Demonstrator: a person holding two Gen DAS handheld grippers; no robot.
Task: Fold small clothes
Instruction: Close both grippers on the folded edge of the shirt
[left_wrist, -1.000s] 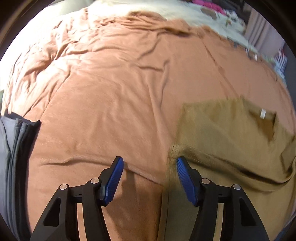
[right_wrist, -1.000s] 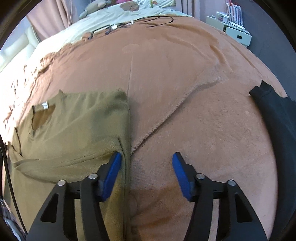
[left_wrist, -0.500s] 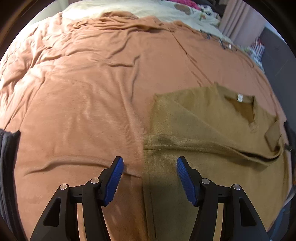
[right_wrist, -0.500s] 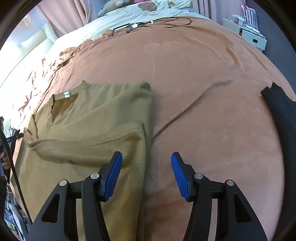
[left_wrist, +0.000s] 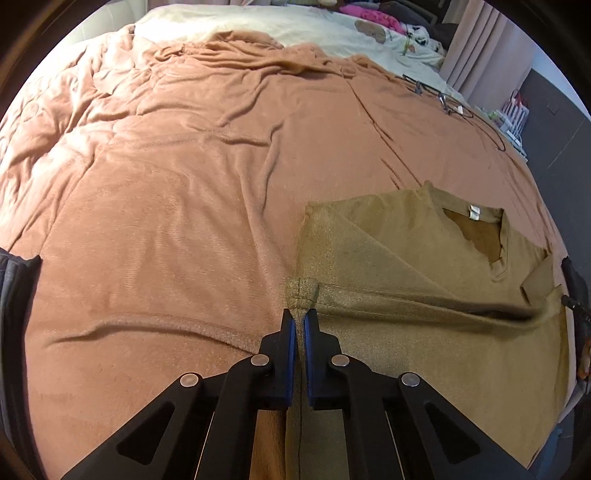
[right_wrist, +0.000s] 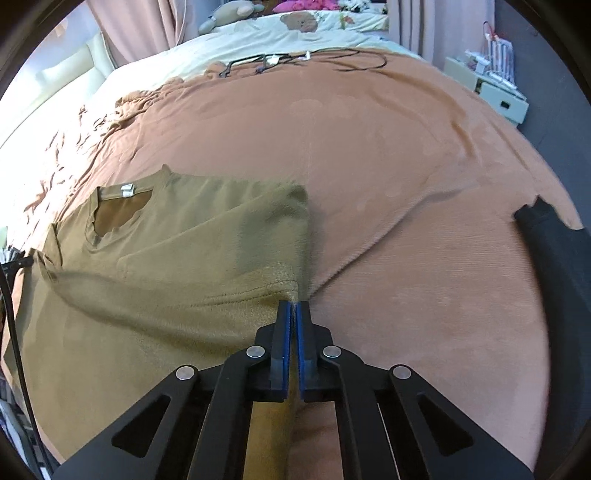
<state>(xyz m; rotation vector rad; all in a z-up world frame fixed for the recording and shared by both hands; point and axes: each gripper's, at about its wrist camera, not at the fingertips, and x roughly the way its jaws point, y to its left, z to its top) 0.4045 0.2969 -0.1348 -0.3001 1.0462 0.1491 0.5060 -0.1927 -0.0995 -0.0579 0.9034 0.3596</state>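
We've got the shirt (left_wrist: 424, 332) flat on the bed (left_wrist: 166, 221), collar at the far end; left tongs (left_wrist: 300, 325) clenched on its left edge, right tongs (right_wrist: 294, 314) clenched on its right edge; so the fold probably goes away from us, toward that collar.

No readable text appears in either view. A small white neck tag (left_wrist: 474, 213) sits inside the collar of the olive-brown shirt (left_wrist: 424, 295), but any print on it is too small to read.
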